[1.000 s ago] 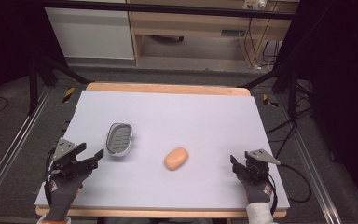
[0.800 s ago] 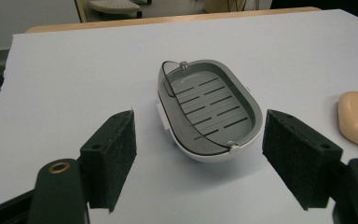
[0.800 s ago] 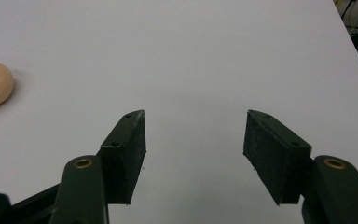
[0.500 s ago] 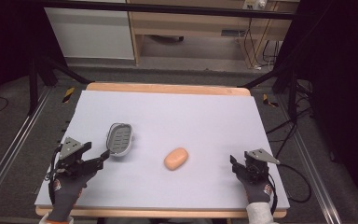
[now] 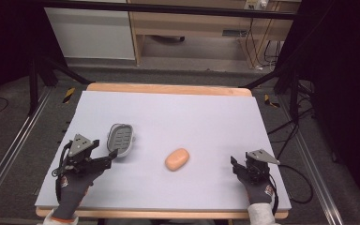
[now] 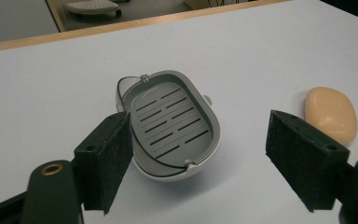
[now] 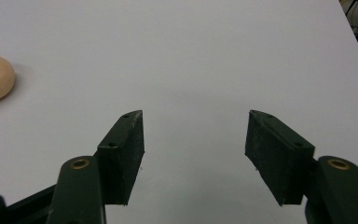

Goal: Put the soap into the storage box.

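1. I saw the table (image 5: 168,112) covered by a pale lavender-white sheet with a wooden edge showing at the far side.
2. The grey soap dish (image 5: 121,139) lay on the left half of the sheet; in the left gripper view its slotted insert (image 6: 170,120) sat inside a lighter outer shell, with a thin wire bail running round it.
3. The peach-coloured soap bar (image 5: 177,159) lay bare on the sheet near the middle, to the right of the dish and clearly apart from it.
4. My left gripper (image 5: 111,157) was just beside the dish's near end. Its jaws stood wide apart, holding nothing, with the dish's near end between the pads (image 6: 107,163) in its own view; I could not tell whether the left pad touched the rim.
5. My right gripper (image 5: 235,165) sat near the front right of the sheet, well apart from the soap. Its jaws were also spread, with only bare sheet between them.
6. Both hands wore dark gloves; the small red mark on the left glove (image 5: 72,194) and on the right glove (image 5: 258,194) was too small for me to read. I found no other legible writing.
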`<state>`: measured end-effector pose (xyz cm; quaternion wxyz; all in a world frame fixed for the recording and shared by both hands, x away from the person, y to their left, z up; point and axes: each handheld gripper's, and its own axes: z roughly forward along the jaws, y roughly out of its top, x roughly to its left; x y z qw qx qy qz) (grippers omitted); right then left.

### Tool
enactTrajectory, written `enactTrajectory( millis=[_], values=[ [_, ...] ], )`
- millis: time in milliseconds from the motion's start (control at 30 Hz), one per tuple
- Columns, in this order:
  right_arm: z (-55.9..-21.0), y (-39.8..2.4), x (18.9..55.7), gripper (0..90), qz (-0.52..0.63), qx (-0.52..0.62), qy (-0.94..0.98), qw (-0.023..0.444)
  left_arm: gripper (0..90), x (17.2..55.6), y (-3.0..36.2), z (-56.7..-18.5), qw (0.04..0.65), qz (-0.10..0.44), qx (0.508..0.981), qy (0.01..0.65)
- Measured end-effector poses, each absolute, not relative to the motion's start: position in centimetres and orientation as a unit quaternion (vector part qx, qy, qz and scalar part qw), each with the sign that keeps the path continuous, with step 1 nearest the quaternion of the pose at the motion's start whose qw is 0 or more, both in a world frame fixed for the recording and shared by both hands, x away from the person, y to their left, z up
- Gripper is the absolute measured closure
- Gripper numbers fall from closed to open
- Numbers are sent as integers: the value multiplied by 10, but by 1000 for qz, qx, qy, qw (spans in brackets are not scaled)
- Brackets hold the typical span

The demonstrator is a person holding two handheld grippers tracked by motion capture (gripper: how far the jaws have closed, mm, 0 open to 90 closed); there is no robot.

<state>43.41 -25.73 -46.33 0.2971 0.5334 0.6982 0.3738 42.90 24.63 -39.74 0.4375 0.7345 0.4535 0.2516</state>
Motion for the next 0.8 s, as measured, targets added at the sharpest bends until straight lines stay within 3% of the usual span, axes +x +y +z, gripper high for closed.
enactTrajectory(
  millis=[800],
  values=[
    [-464,-255,435,362,367,530,705,296,215,442,196,-393,427,240,765,418]
  ],
)
